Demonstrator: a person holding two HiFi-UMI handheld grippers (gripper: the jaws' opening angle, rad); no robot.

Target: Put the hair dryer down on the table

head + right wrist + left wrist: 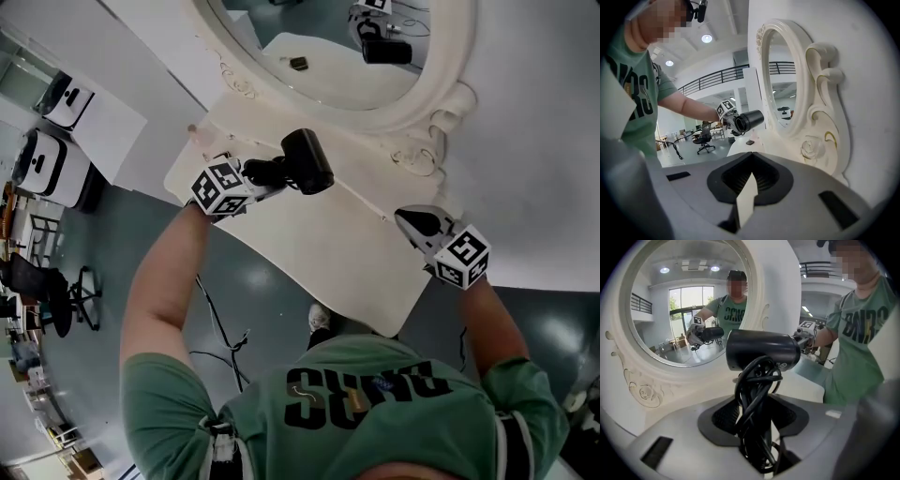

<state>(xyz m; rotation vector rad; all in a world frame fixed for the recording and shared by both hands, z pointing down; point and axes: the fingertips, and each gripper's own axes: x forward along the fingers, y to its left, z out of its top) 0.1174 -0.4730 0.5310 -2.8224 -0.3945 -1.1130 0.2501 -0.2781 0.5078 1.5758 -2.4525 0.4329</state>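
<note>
A black hair dryer (307, 161) hangs over the back of the cream table (319, 253), just in front of the mirror's base. My left gripper (270, 174) is shut on its handle. In the left gripper view the dryer's barrel (761, 350) lies crosswise above the jaws. The handle, wrapped in its black cord (756, 399), stands clamped in my left gripper (757, 427). My right gripper (412, 221) hovers over the table's right end, apart from the dryer. In the right gripper view my right gripper (749, 187) holds nothing, and a thin strip of table shows between its jaws.
An oval mirror in an ornate cream frame (441, 103) stands at the table's back against a white wall (544, 141). A small dark item (750, 142) lies on the table. Office chairs (56, 291), a white cabinet (66, 141) and a floor cable (220, 328) are to the left.
</note>
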